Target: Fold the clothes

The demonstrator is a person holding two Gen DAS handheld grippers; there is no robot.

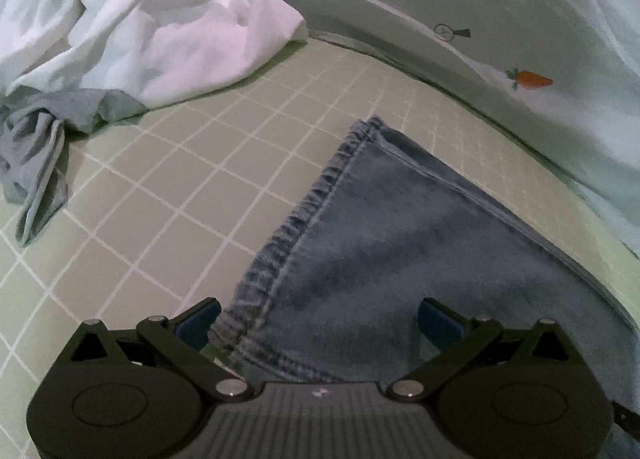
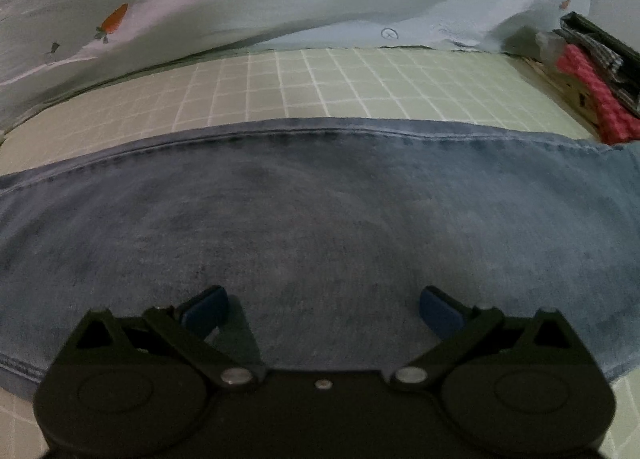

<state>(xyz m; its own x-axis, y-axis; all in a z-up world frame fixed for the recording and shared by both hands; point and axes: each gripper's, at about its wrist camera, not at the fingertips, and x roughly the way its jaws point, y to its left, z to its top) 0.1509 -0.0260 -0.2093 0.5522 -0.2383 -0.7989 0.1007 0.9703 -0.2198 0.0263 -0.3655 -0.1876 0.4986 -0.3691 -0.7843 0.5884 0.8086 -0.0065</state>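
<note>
On the green checked surface (image 1: 168, 179) lie jeans (image 1: 380, 239) and a white clothes pile (image 1: 140, 31); left tool (image 1: 320, 323) and right tool (image 2: 324, 311) both stand apart.

Jeans (image 2: 320, 219) faded matt denim; white garment (image 1: 160, 39) smooth cloth.

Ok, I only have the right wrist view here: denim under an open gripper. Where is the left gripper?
Observer: The left gripper is open over the hemmed end of the jeans.
Operator: Any other clothes waiting?
Observer: Yes, a crumpled white garment lies on the grid mat, apart from the jeans.
Operator: Only that?
Observer: A grey-blue garment sits bunched beside it, partly underneath.
</note>
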